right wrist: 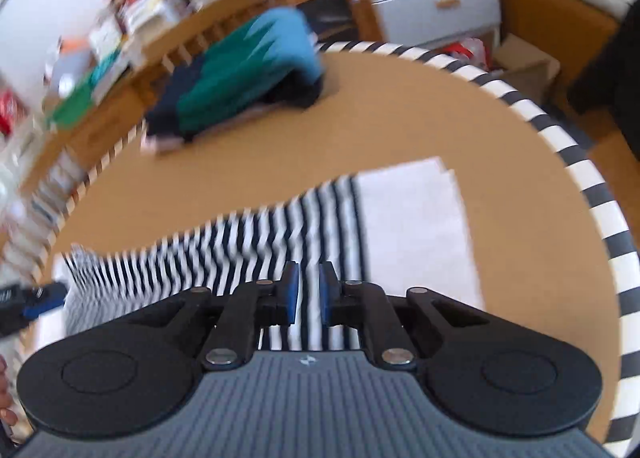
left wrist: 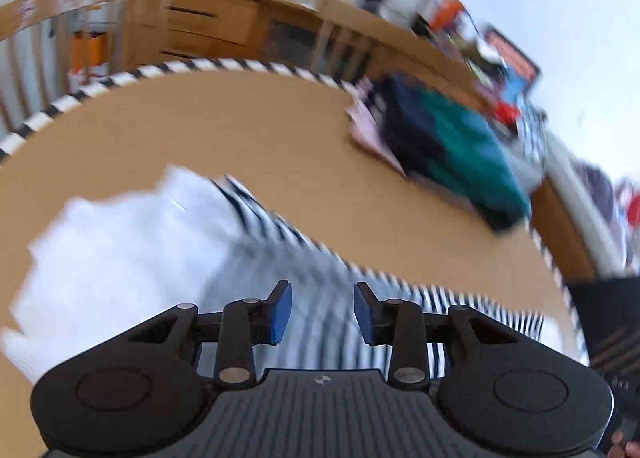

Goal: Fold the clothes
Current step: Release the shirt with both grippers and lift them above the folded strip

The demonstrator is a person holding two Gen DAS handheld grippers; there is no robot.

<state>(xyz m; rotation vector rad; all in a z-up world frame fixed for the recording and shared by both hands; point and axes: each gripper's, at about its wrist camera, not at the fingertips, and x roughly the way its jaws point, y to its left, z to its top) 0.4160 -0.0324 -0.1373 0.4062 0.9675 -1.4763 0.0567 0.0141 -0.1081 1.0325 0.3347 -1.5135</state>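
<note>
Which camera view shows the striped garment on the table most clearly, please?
The right wrist view: the striped garment spreads across it with separate stripes and its white part visible. The left wrist view shows the same garment heavily motion-blurred, partly behind the left hand-held gripper.

- The striped garment (right wrist: 256,242) (black-and-white bands, with a plain white panel at one end) lies spread flat on the round brown table (right wrist: 400,118), on the side nearest both cameras; motion blur smears its edges.
- The pile of folded clothes (right wrist: 240,74), teal on top, dark navy beneath and a pale pink piece at the bottom, sits at the table's far edge, well apart from the striped garment.
</note>
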